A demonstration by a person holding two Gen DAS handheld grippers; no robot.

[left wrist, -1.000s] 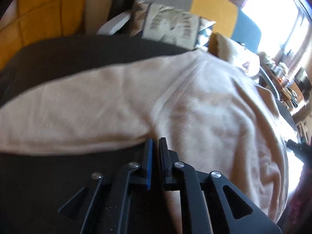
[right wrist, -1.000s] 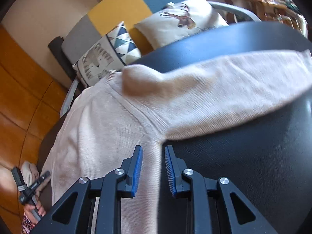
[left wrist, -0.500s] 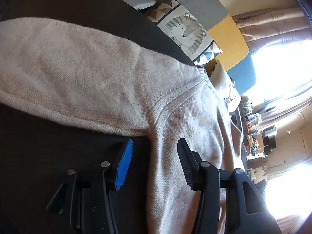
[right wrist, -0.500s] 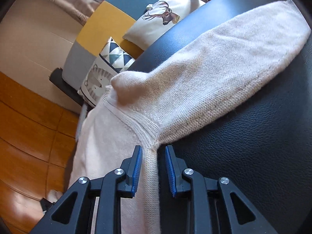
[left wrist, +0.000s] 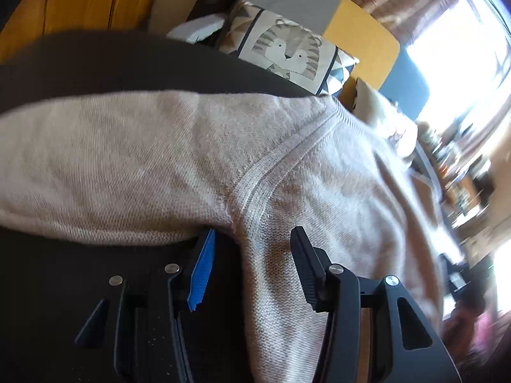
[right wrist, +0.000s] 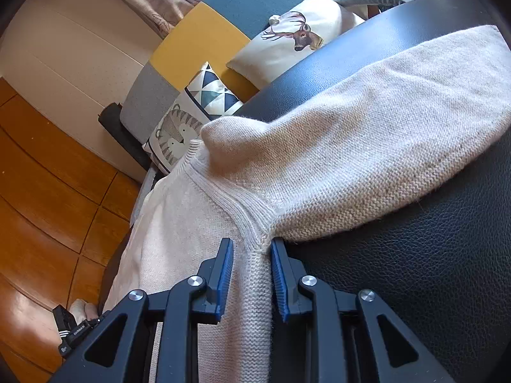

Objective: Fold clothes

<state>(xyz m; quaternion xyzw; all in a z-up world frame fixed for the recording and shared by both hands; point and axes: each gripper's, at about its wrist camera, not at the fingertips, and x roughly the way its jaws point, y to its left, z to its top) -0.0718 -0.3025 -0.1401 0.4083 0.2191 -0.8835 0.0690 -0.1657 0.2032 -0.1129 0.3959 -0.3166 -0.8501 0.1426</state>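
Straddling the sweater's armpit seam, the left tongs [left wrist: 252,239] sit wide open w/ nothing pinched: blue pad on one side over the dark surface [left wrist: 64,271], black ribbed finger on the other side on top of the knit. Side edge of the sweater [left wrist: 319,191] runs down btwn the two fingers. Its sleeve [left wrist: 95,166] stretches away flat across the surface; ribbed seam climbs from just ahead of the tips toward the neck. View is a bit blurred.

Right tongs [right wrist: 252,245] are at the other armpit, moderately open, approx half the gap of the left pair. Both blue pads flank the side edge of the sweater [right wrist: 179,229]; cloth lies btwn them but pads aren't pressed together, so no firm hold visible. Right-side sleeve [right wrist: 367,159] lies out flat on the black leather-textured surface [right wrist: 415,271], cuff end near the frame's edge. Shoulder has a small raised bump next to the collar.

Beyond the surface: tiger-print cushion [right wrist: 175,134], deer-print cushion [right wrist: 287,41], both on a sofa w/ grey, yellow & teal panels [right wrist: 204,32]. Wooden floor [right wrist: 48,175] at the side; a foot in a sandal [right wrist: 76,316] low down there.
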